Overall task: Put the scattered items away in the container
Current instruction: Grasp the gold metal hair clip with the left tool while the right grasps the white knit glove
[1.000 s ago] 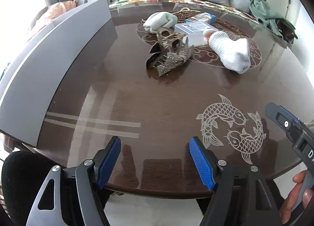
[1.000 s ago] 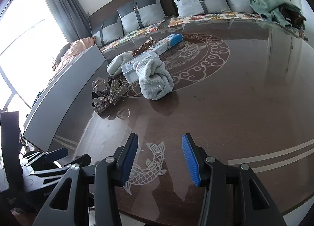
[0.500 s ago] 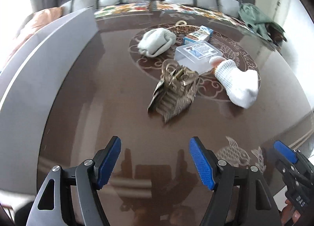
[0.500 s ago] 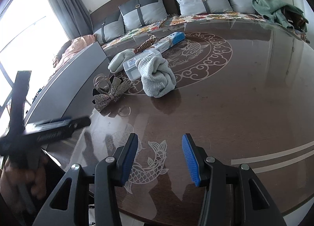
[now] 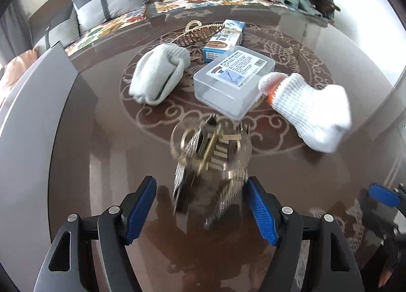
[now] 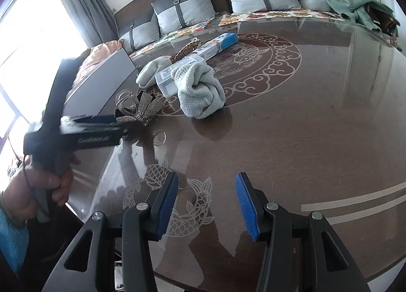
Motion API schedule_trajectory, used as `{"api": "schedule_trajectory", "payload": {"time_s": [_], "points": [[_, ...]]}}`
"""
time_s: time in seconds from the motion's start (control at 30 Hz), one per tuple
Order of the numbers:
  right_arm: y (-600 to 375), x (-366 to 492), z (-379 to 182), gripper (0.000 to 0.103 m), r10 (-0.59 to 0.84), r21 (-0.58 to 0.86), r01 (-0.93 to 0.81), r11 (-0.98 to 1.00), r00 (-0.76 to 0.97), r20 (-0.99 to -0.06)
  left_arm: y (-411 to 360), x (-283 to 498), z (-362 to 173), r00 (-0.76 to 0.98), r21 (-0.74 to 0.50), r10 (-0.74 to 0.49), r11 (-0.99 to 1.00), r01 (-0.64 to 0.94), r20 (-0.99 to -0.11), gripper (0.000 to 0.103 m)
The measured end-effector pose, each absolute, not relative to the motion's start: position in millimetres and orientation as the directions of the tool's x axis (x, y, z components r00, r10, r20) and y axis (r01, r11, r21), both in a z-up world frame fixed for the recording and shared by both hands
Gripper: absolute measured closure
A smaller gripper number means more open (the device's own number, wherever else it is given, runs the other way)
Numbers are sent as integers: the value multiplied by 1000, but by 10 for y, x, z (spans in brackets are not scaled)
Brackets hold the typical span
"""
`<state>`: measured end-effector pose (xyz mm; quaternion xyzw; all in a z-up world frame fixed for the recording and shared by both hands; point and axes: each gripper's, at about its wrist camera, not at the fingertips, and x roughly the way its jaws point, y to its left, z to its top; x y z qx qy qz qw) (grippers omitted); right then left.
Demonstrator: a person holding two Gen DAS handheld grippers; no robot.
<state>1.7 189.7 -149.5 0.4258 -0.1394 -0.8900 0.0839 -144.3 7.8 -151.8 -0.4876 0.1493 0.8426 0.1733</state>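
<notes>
Jaws of my left gripper point(image 5: 200, 205) gaped, empty, around a rhinestone bow hair clip point(image 5: 210, 162) on the table point(image 5: 101, 140). It looked light, stiff, snaggy; I judged its middle safest. My right gripper point(image 6: 206, 205) hung open, empty.

black hand-held gripper point(image 6: 205, 205), blue ribbed pads point(image 6: 244, 205), silver screws, blue sleeve point(image 6: 11, 243)

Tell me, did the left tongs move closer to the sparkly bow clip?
Yes. The left tongs have come forward across the table: the sparkly bow clip, far off before, now sits just ahead of the open tips.
</notes>
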Motion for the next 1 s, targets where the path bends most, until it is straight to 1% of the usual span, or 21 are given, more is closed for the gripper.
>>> {"api": "schedule_trajectory", "payload": {"time_s": [0.13,0.2,0.27,0.3,0.33,0.43,0.57,0.7,0.77,0.9,1.0], "points": [[1886,11,-1498,55,-266,313,34,-949,-622,-737,112,-1562,-1518,-448,51,162,-903,-428,-879,31],[1879,11,-1497,55,-264,310,36,-950,-622,-737,56,-1580,-1530,-427,4,190,-911,-413,-884,31],[1871,7,-1499,54,-261,305,36,-952,-621,-739,-10,-1570,-1521,-431,-18,202,-919,-393,-879,36],[1867,7,-1498,54,-259,303,37,-952,-621,-740,-19,-1553,-1520,-441,-6,188,-924,-381,-877,48],[1862,10,-1497,54,-257,300,37,-953,-621,-741,-35,-1533,-1523,-444,0,176,-929,-369,-879,50],[1855,10,-1498,54,-254,296,37,-955,-621,-742,-138,-1465,-1515,-438,-34,181,-946,-322,-881,51],[1872,6,-1501,54,-261,305,36,-952,-621,-739,-322,-1236,-1515,-461,-62,160,-973,-221,-873,51],[1947,-26,-1500,54,-299,358,30,-933,-618,-727,-445,-1022,-1528,-481,-58,128,-986,-157,-867,51],[2015,-83,-1457,54,-320,387,37,-921,-638,-701,-460,-973,-1535,-485,-47,116,-987,-152,-867,51],[2032,-301,-1189,54,-279,277,123,-953,-713,-643,-491,-963,-1549,-495,-55,119,-988,-141,-861,51],[1934,-657,-1012,54,-309,181,253,-950,-698,-646,-448,-987,-1552,-500,-35,105,-989,-147,-860,51]]}}
